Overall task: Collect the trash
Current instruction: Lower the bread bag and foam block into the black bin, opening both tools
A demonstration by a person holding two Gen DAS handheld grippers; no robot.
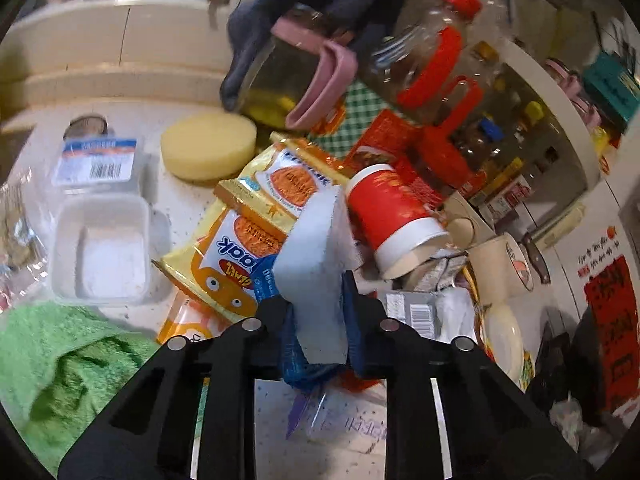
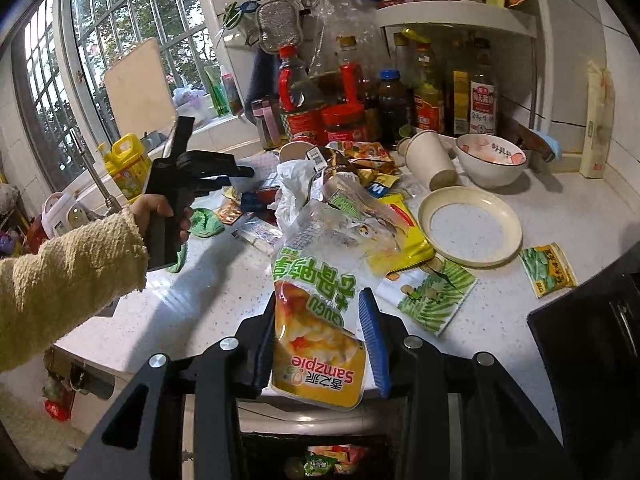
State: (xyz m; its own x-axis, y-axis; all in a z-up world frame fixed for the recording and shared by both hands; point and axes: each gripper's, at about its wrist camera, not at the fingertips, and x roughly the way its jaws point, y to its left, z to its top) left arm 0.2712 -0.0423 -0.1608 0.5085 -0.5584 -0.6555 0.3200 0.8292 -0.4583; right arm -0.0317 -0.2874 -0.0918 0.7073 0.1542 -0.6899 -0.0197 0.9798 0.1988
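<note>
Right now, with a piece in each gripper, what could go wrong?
1. The Samzpie wrapper sits loosely between the right gripper fingers, which look partly open; it could slip before reaching the bin below.
2. The left gripper holds a white block beside a tipped red cup; swinging could knock it.

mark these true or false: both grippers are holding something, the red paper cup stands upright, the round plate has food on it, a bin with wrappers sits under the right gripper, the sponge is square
1. Both grippers are holding something. True: the left gripper clamps a white foam block, and the right gripper clamps a Samzpie wrapper.
2. The red paper cup stands upright. False: it lies on its side.
3. The round plate has food on it. False: it looks empty.
4. A bin with wrappers sits under the right gripper. True.
5. The yellow sponge is square. False: it is round.
</note>
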